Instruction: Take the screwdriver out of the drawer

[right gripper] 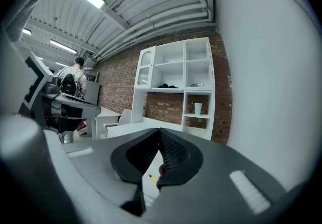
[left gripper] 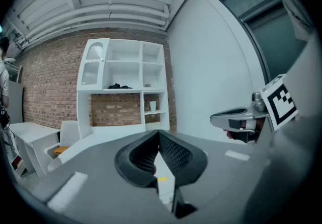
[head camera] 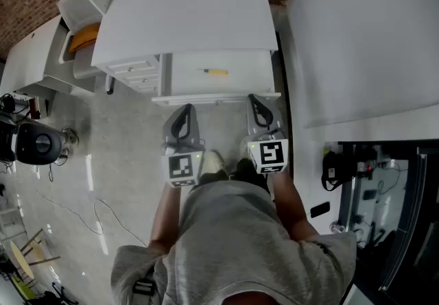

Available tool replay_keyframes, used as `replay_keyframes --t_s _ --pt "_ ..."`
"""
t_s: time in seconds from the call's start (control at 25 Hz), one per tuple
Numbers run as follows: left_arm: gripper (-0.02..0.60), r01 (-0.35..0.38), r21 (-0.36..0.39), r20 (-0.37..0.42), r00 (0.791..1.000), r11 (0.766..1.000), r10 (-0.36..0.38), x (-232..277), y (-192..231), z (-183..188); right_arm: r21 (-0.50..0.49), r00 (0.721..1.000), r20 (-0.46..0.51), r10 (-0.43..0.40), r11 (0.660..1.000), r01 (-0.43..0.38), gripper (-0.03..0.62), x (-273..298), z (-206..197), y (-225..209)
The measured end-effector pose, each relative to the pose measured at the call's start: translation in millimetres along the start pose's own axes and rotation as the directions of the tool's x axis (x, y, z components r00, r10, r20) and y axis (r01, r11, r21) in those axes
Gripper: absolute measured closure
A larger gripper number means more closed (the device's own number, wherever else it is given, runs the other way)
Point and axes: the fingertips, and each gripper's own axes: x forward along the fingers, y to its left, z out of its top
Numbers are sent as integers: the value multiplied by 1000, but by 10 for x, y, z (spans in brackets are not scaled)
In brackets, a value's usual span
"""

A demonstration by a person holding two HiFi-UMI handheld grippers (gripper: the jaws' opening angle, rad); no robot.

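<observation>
- Lying flat on the floor of the open drawer (head camera: 206,99), the screwdriver (head camera: 215,71) is ahead of both sets of jaws and roughly between their two lines. Its yellow handle is on the right gripper's side and its thin shaft points toward the left gripper's side.
- The right gripper (head camera: 255,99) has its jaws pressed together with nothing between them. The left gripper (head camera: 186,109) is closed and empty in the same way. Both hover just short of the drawer's front edge, close to level.
- The step in hand looks like the reach, so the chosen jaws should spread apart before they cross the front edge, not once they are over the tool.
- The right gripper seems the better choice, since the handle lies nearer its line.
- The tool lies below the rim, so the jaws will likely need to tip downward and come in from above, one jaw on each side of the handle across its width.
- Take the handle rather than the shaft. The shaft is thin and would probably slip or pivot.
- The handle may roll on the smooth drawer floor, so centre on it and close gently.
- Lift clear of the front wall and the bench (head camera: 185,16) edge behind before drawing back.
</observation>
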Motion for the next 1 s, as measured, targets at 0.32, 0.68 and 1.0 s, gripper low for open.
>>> replay_keyframes --t_s 0.32,0.68,1.0 --pt "569 0 -5 14 1000 1000 0 40 119 33 -1 1000 6 14 1000 -14 591 130 55 52" --pt "569 -21 -12 13 1000 1000 21 252 239 59 -39 997 -25 79 996 -80 591 471 88 30" --pt "569 -116 -47 -17 993 992 115 885 366 39 -72 974 -66 215 973 -219 591 1212 50 -214"
